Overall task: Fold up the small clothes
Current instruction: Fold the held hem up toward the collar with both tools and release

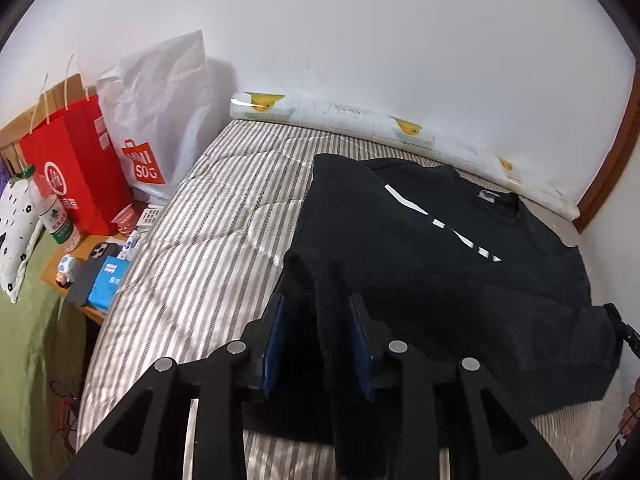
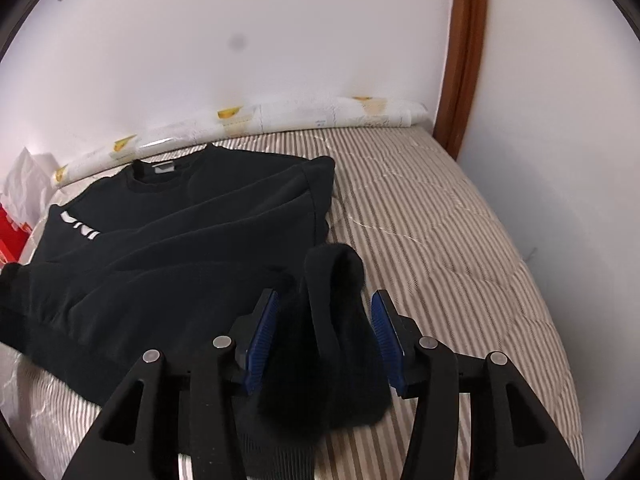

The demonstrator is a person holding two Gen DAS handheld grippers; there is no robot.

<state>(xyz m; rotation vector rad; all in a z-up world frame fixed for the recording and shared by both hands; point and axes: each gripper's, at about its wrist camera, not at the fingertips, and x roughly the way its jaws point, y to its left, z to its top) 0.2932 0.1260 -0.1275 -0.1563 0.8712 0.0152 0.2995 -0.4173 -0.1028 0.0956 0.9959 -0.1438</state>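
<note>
A black sweatshirt (image 1: 432,240) with white lettering lies on the striped bed (image 1: 192,240), sleeves folded across its front. My left gripper (image 1: 316,312) has a bunched fold of the sweatshirt's bottom left corner between its blue pads (image 1: 276,344), jaws apart around the cloth. In the right wrist view the sweatshirt (image 2: 180,232) lies left of centre on the bed (image 2: 440,220). My right gripper (image 2: 324,316) has a bunched fold of the bottom right corner between its blue pads (image 2: 262,336), with a gap beside the right pad.
A red paper bag (image 1: 76,160) and a white shopping bag (image 1: 160,112) stand at the bed's left end, beside a bottle (image 1: 56,216), a phone (image 1: 92,272) and a blue packet (image 1: 108,280). A rolled mat (image 1: 360,120) lies along the wall. A wooden door frame (image 2: 464,52) stands at right.
</note>
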